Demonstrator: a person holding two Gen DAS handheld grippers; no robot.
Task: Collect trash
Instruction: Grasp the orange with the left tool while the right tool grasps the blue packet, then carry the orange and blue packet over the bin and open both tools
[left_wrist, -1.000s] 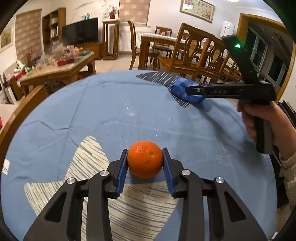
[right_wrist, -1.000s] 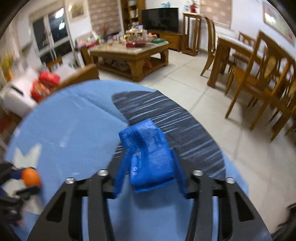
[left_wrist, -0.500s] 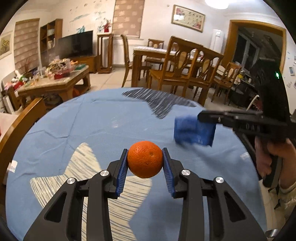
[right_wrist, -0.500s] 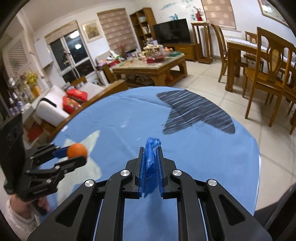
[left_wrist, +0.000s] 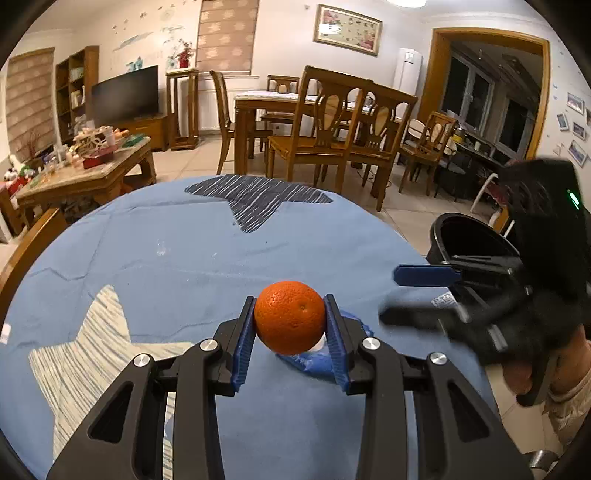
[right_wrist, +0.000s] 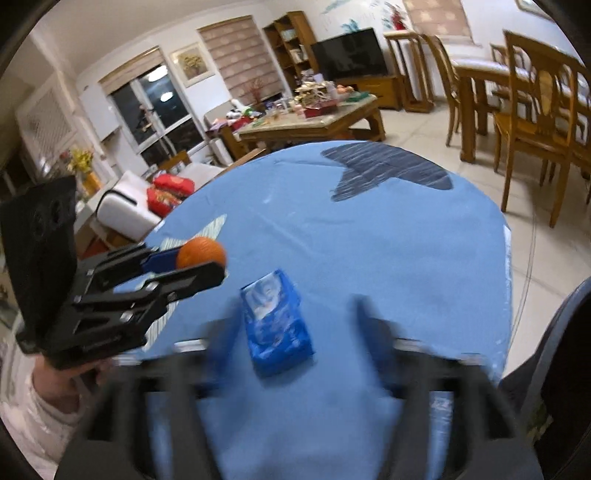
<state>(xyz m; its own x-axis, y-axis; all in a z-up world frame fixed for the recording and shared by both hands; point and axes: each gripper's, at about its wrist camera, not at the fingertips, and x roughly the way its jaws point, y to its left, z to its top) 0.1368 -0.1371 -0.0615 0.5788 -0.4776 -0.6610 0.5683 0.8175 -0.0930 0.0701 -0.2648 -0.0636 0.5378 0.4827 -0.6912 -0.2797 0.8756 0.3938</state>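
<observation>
While the left gripper (left_wrist: 290, 332) sits clamped on the orange (left_wrist: 290, 316), the blue packet (right_wrist: 276, 324) lies flat on the bench (right_wrist: 369, 240) between the right gripper's (right_wrist: 295, 332) spread, blurred fingers, long axis along them, black bin (left_wrist: 469, 240) just right.

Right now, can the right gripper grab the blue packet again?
Probably yes. The right gripper is open, its blurred fingers either side of the blue packet, which lies free on the tablecloth. The left gripper, shut on the orange, sits off to the side.
</observation>
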